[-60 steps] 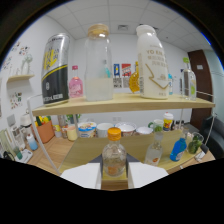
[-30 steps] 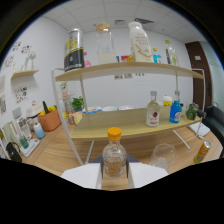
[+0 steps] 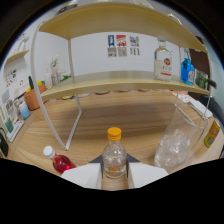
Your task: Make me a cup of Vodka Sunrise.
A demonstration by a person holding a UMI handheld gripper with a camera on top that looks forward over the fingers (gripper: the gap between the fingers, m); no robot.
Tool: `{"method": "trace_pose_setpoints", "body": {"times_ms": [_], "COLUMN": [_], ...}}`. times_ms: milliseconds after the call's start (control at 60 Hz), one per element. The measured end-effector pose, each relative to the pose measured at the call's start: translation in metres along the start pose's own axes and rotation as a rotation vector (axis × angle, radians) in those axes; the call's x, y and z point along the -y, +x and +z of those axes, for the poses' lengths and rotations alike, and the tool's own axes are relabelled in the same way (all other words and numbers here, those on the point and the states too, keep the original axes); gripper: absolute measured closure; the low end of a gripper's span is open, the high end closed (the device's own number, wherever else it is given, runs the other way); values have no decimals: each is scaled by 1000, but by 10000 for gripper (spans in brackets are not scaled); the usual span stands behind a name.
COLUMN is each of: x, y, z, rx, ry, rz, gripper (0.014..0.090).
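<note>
tongs (image 3: pixel 114 172) clamping orange-capped bottle (image 3: pixel 114 156), bottle base hidden, glass (image 3: pixel 176 145) alongside

Wooden table (image 3: pixel 125 117), ice-filled glass (image 3: pixel 176 145) and red-liquid bottle (image 3: pixel 59 161) on it, white shelf rack (image 3: pixel 75 120) standing behind.

A white-framed wooden shelf unit (image 3: pixel 75 120) is seen on a wooden table (image 3: pixel 125 122). Small posters (image 3: pixel 123 45) are pinned to the white wall behind, and a potted plant in an orange pot (image 3: pixel 32 98) is placed beside the shelf.
</note>
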Motion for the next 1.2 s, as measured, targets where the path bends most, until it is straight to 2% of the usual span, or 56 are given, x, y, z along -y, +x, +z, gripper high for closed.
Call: {"method": "trace_pose_setpoints", "body": {"times_ms": [117, 550, 633, 750, 800, 1033, 1200], "x": [-9, -20, -16, 0, 13, 74, 79], "y": [-2, -2, -1, -4, -4, 8, 41], "z": [4, -3, -5, -21, -34, -116, -158], "rx": [1, 24, 32, 70, 80, 132, 121], "ry": [-40, -79, -78, -57, -35, 105, 123], "rz": [-11, -79, -87, -109, -132, -171, -133], "gripper": [699, 670, 556, 273, 185, 186, 185]}}
